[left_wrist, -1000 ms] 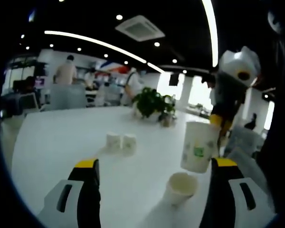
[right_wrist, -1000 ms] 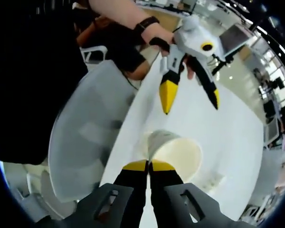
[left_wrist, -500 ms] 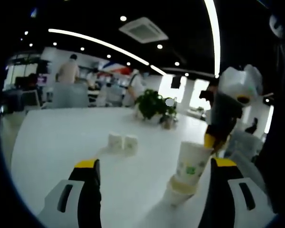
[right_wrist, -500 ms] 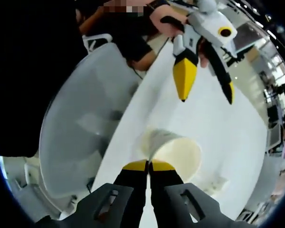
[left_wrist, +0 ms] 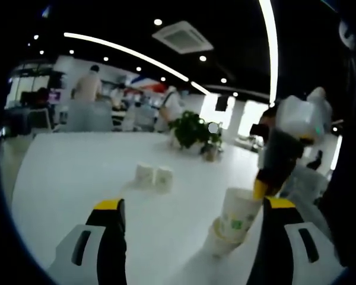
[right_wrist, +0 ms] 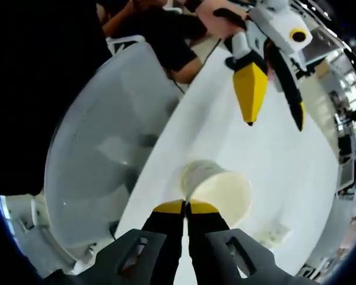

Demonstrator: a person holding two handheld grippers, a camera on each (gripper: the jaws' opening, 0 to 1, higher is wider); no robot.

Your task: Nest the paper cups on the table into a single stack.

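While right tool [right_wrist: 186,206] pinches nested cup [left_wrist: 235,215], green print unreadable.

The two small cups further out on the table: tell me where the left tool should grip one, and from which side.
Take the left small cup by its side wall, approaching on the open side away from its neighbour. They stand close together, apparently touching, so probably no jaw fits between them.

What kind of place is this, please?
Probably an open office or canteen-like hall: a long white table with a potted plant, people standing at the back, strip lights and a ceiling air-conditioning unit overhead.
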